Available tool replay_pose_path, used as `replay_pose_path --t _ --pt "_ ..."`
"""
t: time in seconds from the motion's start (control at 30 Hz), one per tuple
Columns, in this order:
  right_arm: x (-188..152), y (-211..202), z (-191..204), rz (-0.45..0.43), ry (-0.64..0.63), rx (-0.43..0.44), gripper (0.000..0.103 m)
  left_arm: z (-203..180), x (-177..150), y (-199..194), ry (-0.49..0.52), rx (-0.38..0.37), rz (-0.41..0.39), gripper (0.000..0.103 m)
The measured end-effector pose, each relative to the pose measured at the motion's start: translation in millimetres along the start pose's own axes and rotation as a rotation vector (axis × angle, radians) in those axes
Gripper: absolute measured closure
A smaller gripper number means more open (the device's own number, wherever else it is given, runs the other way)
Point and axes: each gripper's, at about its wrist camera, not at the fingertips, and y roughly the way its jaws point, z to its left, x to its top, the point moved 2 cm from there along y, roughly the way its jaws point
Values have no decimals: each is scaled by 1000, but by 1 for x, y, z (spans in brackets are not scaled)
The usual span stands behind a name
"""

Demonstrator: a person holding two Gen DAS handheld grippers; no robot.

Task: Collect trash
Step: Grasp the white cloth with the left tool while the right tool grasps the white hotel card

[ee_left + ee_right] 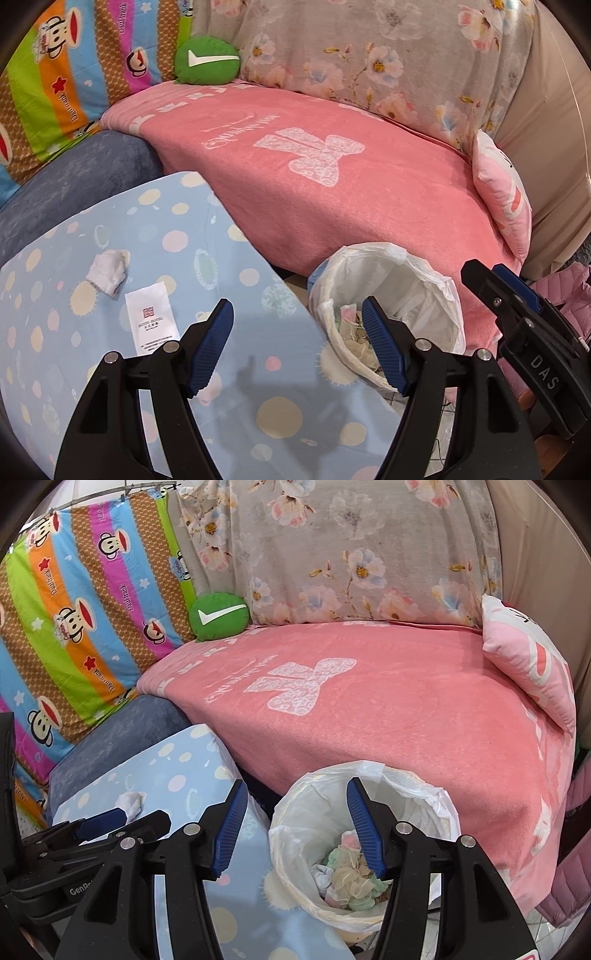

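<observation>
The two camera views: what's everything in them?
Crumpled tissue: one, white, on the dotted cloth.
Paper packet: one, white, beside the tissue.
Dotted cloth: one, pale blue, covering the table.
Trash bin: one, white liner, holds pastel scraps, beside the table.
Pink blanket: one, on the sofa.
Green cushion: one, sofa's back corner.
Left hand-held gripper: black, blue pads, open, empty.
Right hand-held gripper: same, open above the bin.

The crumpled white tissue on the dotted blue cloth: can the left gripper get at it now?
Probably yes. The crumpled white tissue lies in the open ahead of the left gripper, whose jaws are open and empty.
</observation>
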Motion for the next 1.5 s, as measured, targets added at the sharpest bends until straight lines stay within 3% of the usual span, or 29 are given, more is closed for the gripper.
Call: replay_pose_path --t 0.57,0.67,0.9,1.1,1.5 --pt "-39 33 98 103 -146 79 39 115 -19 -4 -170 132 8 31" --pt "-51 44 122 136 -179 102 38 140 -23 -4 -207 162 15 19" --pt "-84 78 169 212 -230 138 33 200 -33 1 -266 228 21 14" --pt "-113 117 205 296 -262 159 31 241 -36 23 -278 273 55 10" --pt "-132 185 257 386 -307 173 31 280 -4 95 -268 251 125 9"
